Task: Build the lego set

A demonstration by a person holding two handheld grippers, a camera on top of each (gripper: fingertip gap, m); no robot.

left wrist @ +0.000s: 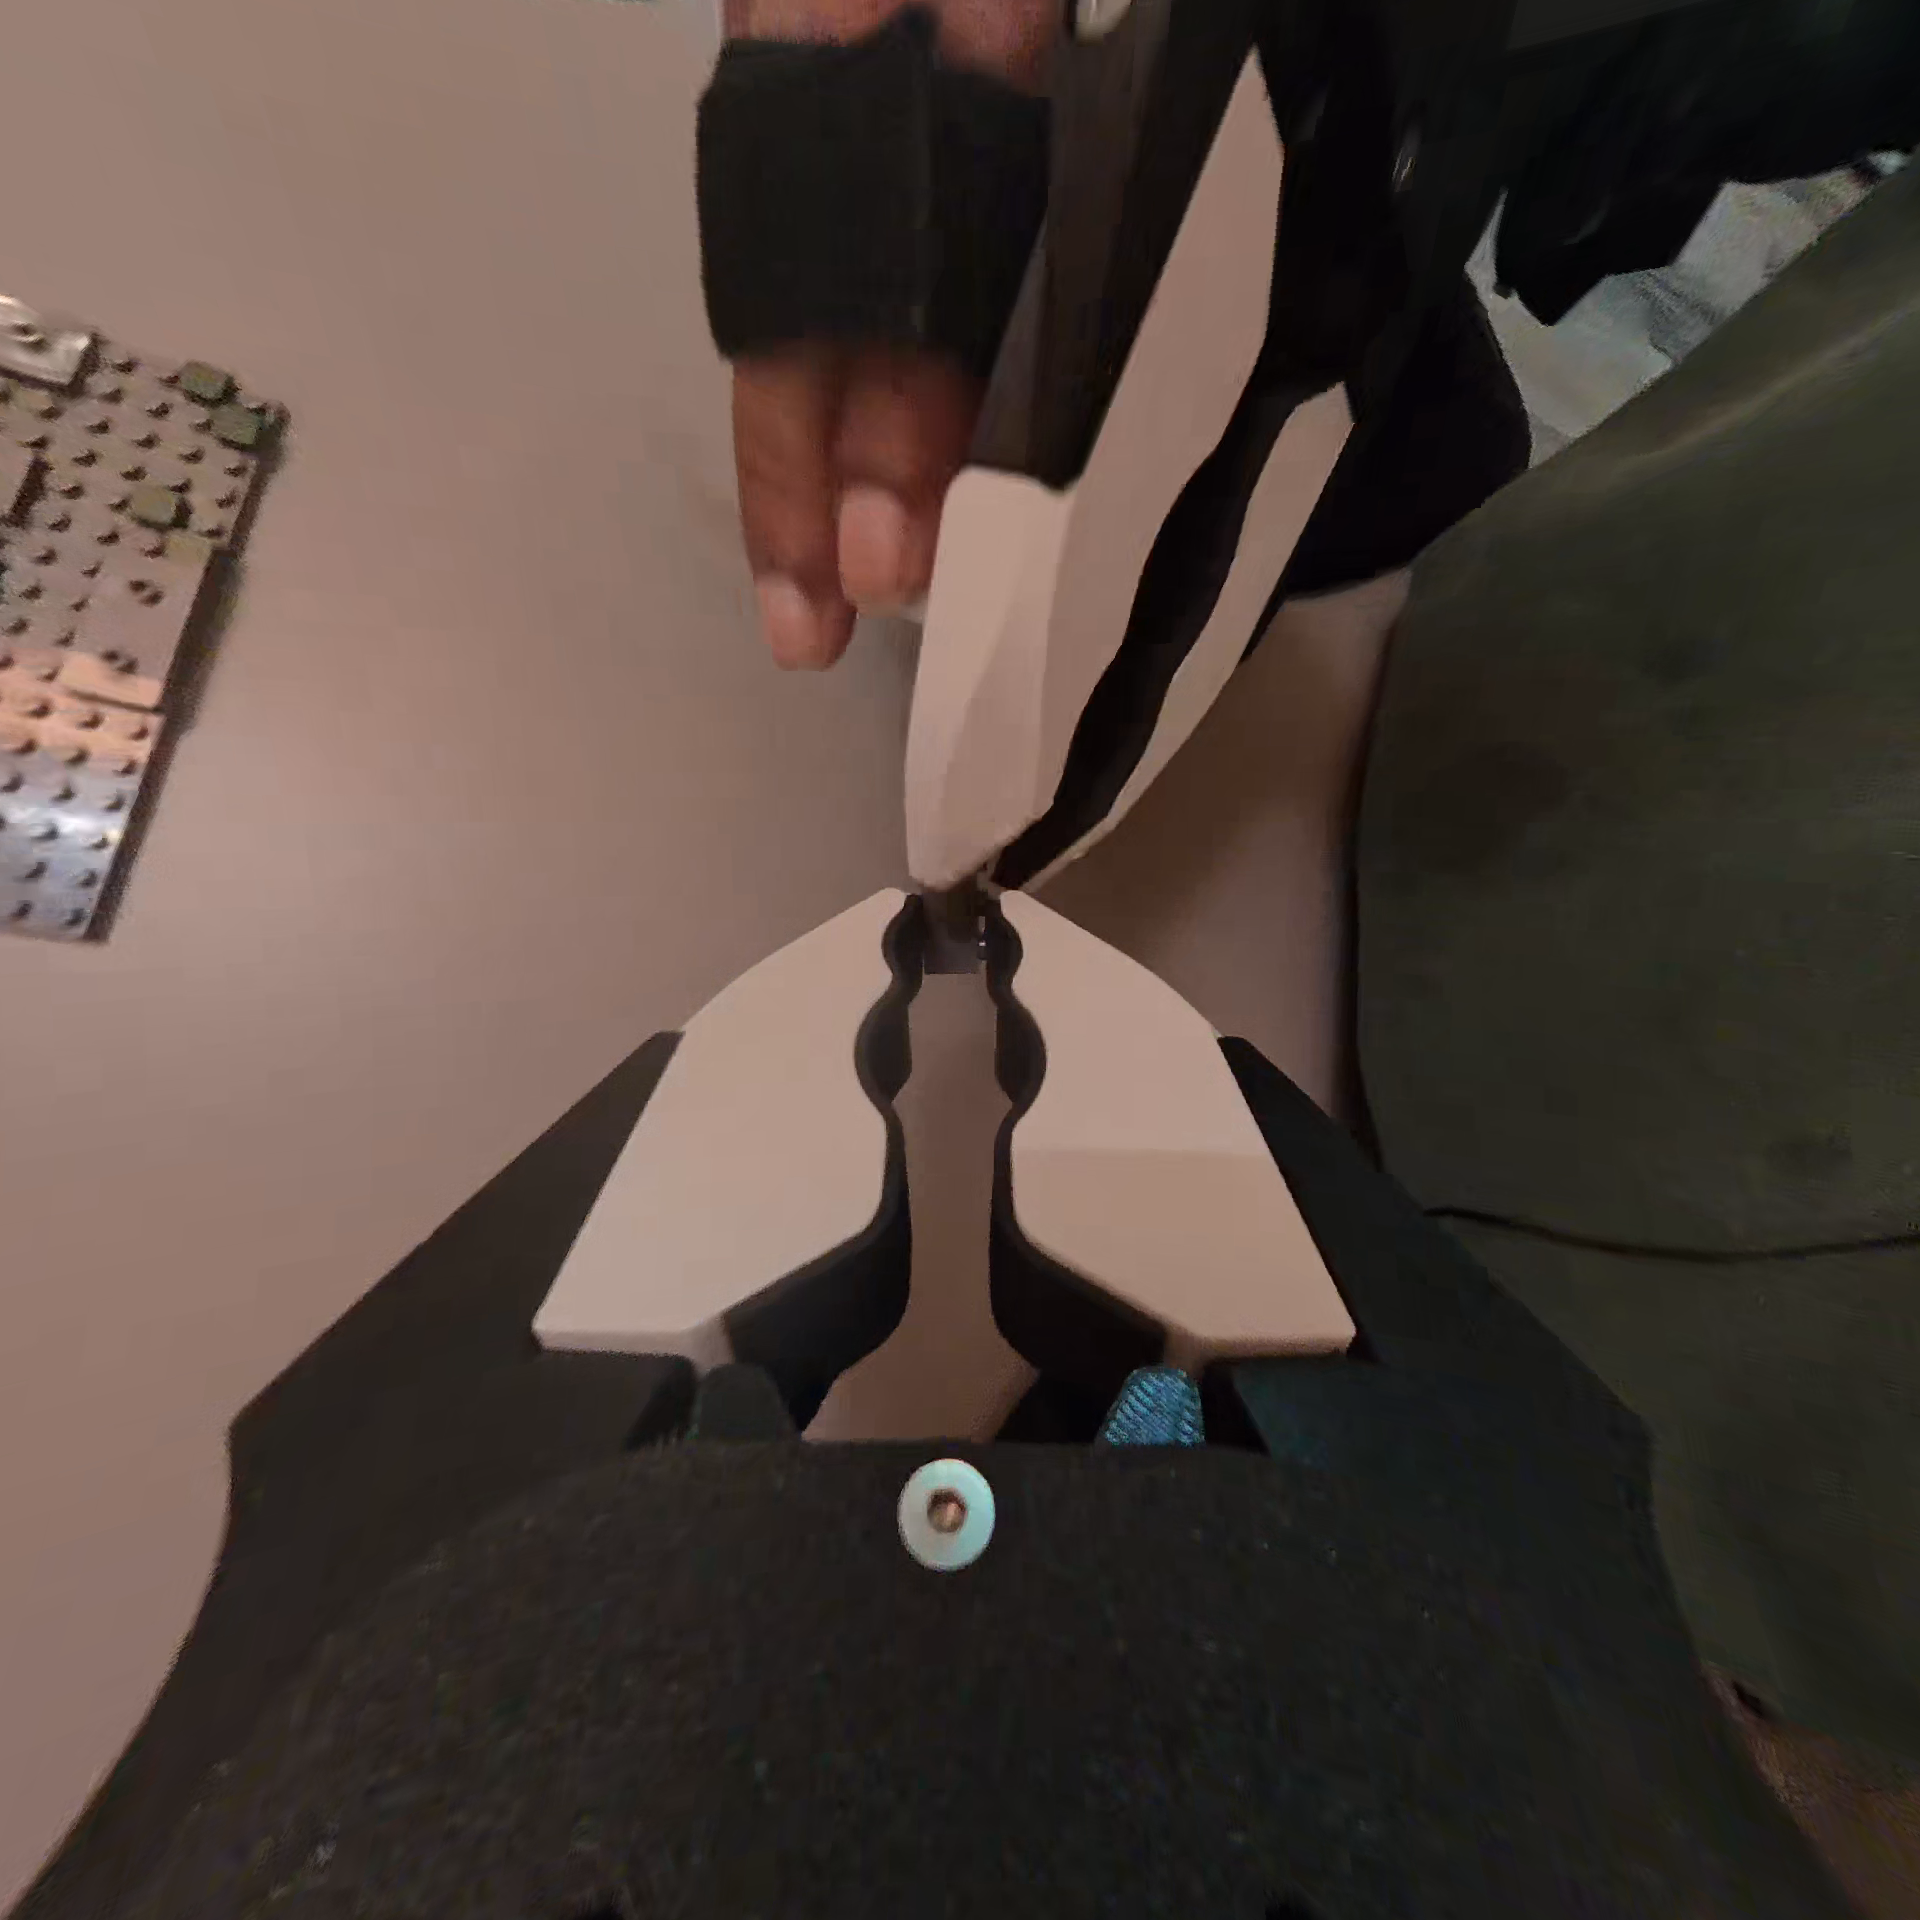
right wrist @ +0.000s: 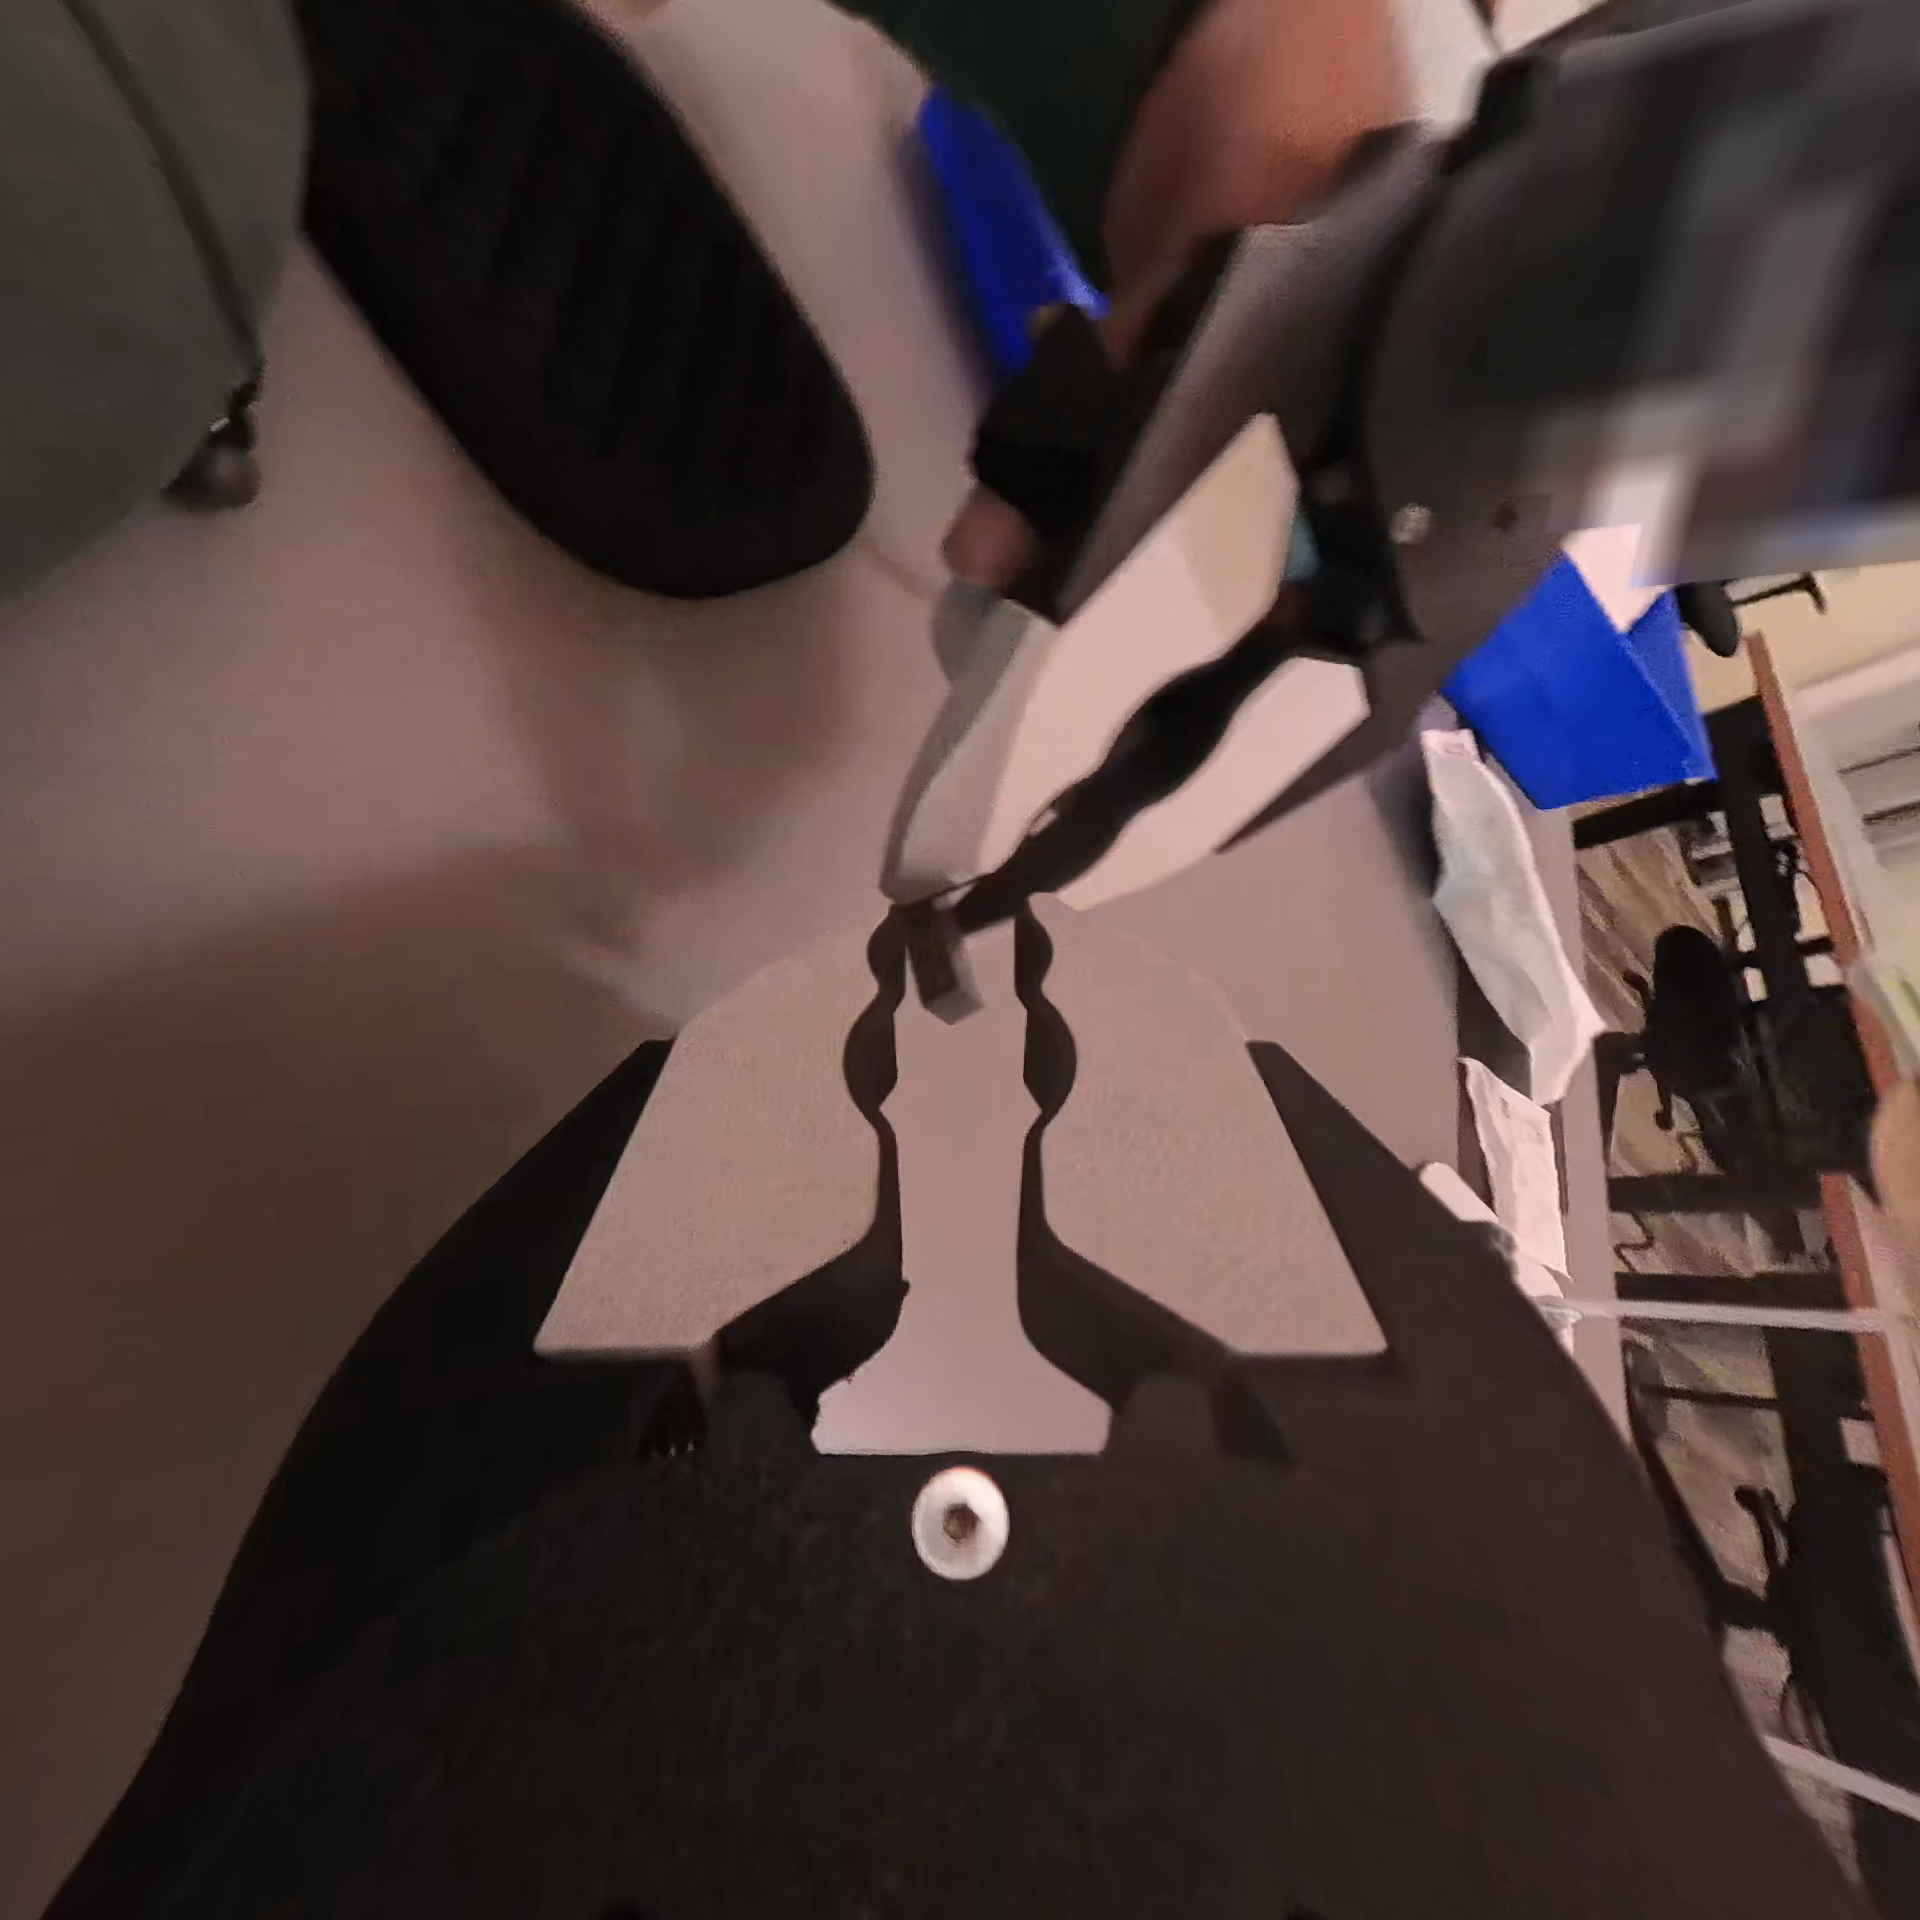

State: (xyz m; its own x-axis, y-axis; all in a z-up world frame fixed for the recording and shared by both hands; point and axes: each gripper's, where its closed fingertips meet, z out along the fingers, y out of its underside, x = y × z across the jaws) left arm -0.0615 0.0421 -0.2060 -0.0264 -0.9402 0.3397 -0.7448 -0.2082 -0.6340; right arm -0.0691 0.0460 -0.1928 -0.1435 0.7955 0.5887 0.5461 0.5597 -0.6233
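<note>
Tongs meet tip to tip at the centre of both views. In the left wrist view the left tongs (left wrist: 948, 935) are drawn narrow, their tips pinched on a small dark brick (left wrist: 950, 948); the right tongs (left wrist: 971, 883) come down from the upper middle of the frame and touch the same brick from above, also nearly closed, though I cannot tell whether they truly grip it. A hand (left wrist: 842, 416) in a black fingerless glove holds those upper tongs. At the left edge a grey studded plate (left wrist: 104, 623) lies flat on the pale worktop (left wrist: 468, 935), well apart from the tongs. In the right wrist view, which is blurred, the right tongs (right wrist: 951, 940) stand a little apart around the brick (right wrist: 943, 971), here dark with a pale grey end, while the left tongs (right wrist: 961, 894) reach in from the upper right and hold its top.
</note>
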